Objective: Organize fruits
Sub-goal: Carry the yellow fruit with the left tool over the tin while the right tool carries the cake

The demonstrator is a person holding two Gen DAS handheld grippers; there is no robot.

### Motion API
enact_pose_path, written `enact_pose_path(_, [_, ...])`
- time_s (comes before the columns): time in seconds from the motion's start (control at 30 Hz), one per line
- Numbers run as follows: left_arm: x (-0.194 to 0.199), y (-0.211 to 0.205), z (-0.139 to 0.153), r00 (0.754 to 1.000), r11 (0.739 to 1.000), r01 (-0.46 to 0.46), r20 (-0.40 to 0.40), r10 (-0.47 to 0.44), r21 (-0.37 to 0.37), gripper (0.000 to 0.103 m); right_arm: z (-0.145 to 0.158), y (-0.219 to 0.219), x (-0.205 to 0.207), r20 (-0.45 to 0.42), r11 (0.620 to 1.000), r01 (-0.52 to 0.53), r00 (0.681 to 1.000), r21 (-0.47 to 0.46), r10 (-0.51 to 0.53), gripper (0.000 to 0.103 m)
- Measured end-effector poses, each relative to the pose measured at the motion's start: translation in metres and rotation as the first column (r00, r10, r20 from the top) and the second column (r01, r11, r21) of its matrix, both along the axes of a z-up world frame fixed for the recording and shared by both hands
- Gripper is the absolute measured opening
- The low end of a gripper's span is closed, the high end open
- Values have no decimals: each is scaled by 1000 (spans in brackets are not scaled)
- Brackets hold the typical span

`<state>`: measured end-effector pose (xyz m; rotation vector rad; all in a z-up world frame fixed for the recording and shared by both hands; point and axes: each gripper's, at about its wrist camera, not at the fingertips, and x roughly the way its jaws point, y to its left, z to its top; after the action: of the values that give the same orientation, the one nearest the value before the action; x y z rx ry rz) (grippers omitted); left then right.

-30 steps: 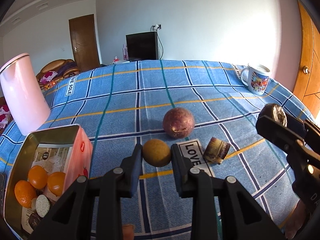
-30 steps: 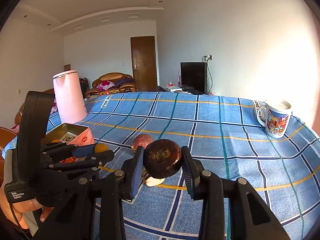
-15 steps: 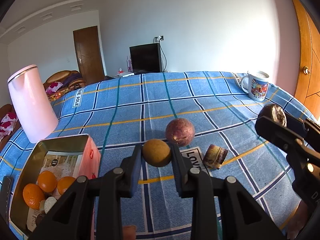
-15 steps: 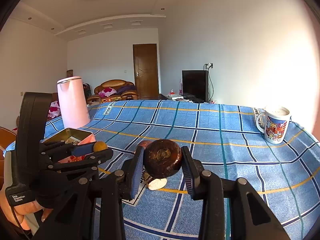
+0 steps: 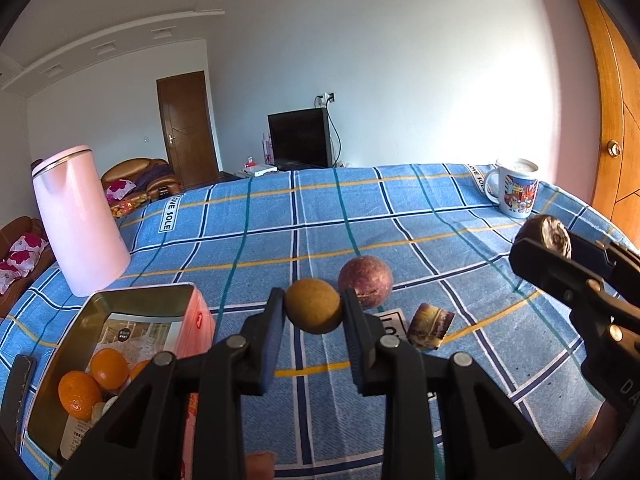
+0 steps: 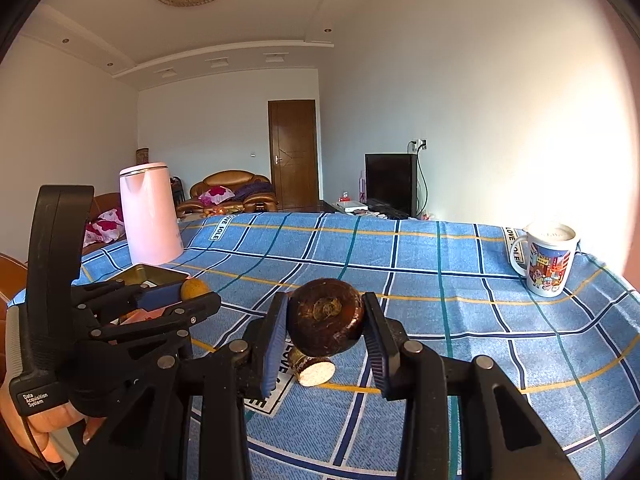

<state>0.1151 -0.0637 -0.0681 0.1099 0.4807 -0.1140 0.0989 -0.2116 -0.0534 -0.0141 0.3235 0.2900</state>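
My left gripper (image 5: pixel 314 312) is shut on a round yellow-brown fruit (image 5: pixel 313 306) and holds it above the blue checked tablecloth; it also shows in the right wrist view (image 6: pixel 194 288). My right gripper (image 6: pixel 325 322) is shut on a dark brown round fruit (image 6: pixel 325 322), seen at the right in the left wrist view (image 5: pixel 548 234). A purple-red fruit (image 5: pixel 365 287) and a cut brown piece (image 5: pixel 430 325) lie on the cloth. A metal tin (image 5: pixel 120 308) at lower left holds oranges (image 5: pixel 80 394).
A pink kettle (image 5: pixel 78 220) stands at the left behind the tin. A printed mug (image 5: pixel 516 188) stands at the far right corner of the table. A dark flat object (image 5: pixel 16 384) lies at the left edge.
Both grippers have risen with their fruits held; the table looks lower and more of the room shows. The tin has shifted left in the left wrist view.
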Motion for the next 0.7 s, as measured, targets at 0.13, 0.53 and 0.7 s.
enact_pose_path(0.13, [-4,1,2,1000,1000,-5,20,5,0,30,1,0,-1,9,1000,0,1000,1,0,39])
enact_pose_path(0.53, [-19,-1,8,994,1000,-20,106,18,13,30,3,1,-10,47,1000,-2,999,0,2,39])
enact_pose_path(0.7, [-24,-3,10,991,999,-26,132,23,20,30,6,1,-17,91,1000,-8,996,-3,8,39])
